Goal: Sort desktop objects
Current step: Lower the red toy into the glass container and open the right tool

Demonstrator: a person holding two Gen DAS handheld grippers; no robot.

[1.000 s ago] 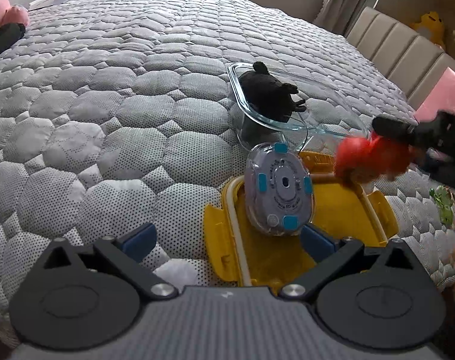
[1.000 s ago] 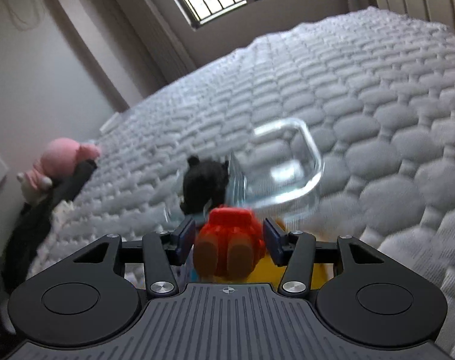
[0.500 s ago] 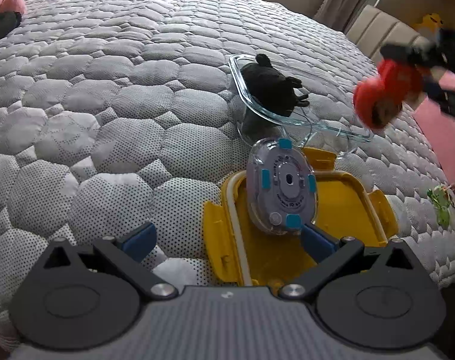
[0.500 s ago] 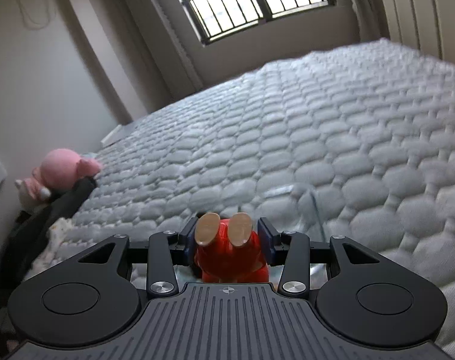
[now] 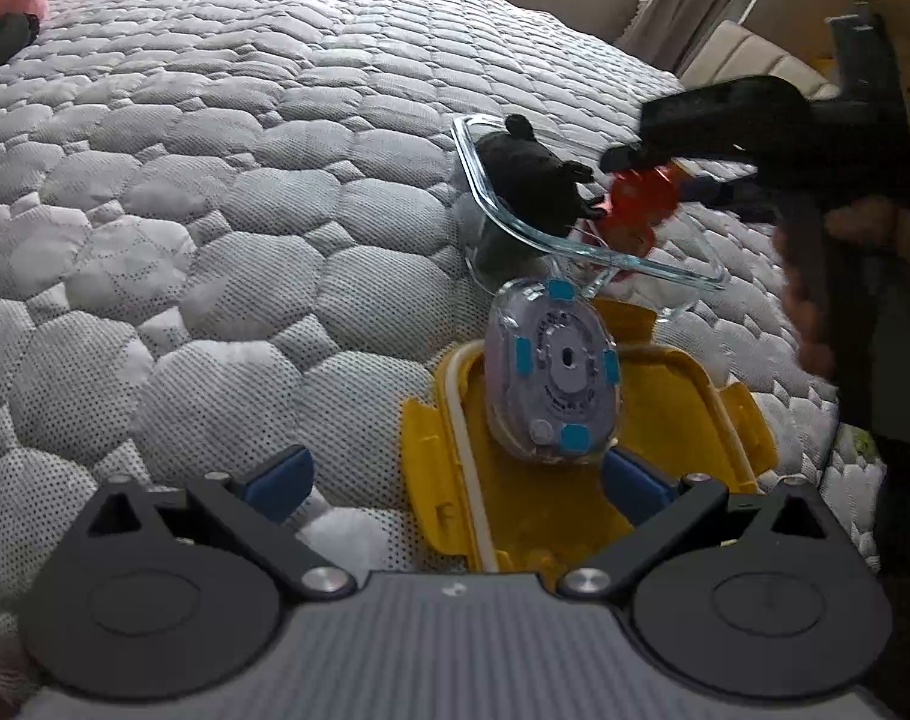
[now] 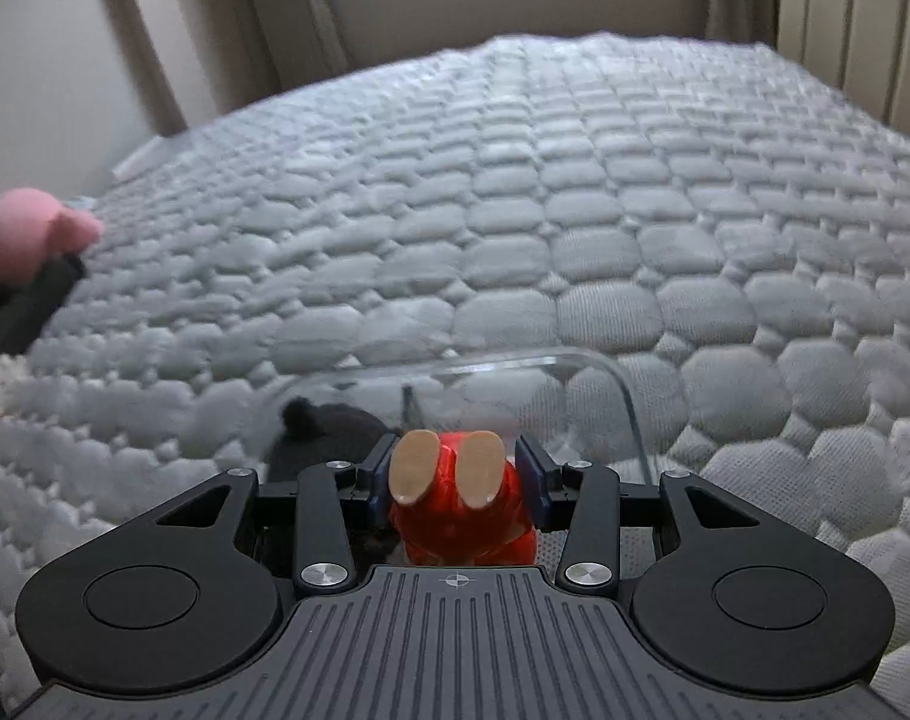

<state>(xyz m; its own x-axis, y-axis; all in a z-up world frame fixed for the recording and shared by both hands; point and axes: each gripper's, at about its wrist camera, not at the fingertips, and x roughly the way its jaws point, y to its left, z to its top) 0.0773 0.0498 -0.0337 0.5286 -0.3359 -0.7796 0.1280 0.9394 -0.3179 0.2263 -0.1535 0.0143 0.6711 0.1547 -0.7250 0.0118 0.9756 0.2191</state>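
Note:
My right gripper [image 6: 458, 483] is shut on a red toy figure [image 6: 461, 504] and holds it over the clear glass container [image 6: 626, 402]. In the left wrist view the red toy [image 5: 638, 204] hangs just above the glass container [image 5: 683, 276], beside a black plush toy [image 5: 530, 177] lying in it. My left gripper [image 5: 455, 477] is open and empty. It sits low over the yellow lid [image 5: 677, 396], where an oval grey correction tape [image 5: 554, 372] with blue spots lies. The black plush [image 6: 329, 426] also shows in the right wrist view.
Everything rests on a grey quilted mattress [image 5: 215, 192]. A pink plush [image 6: 23, 237] lies on dark cloth at the far left edge. A padded headboard [image 6: 857, 30] and a window stand beyond the bed. A small green item [image 5: 863, 441] lies near the right edge.
My right gripper has carried the red toy from near the yellow lid, up, then down over the glass container. The left gripper has barely moved.

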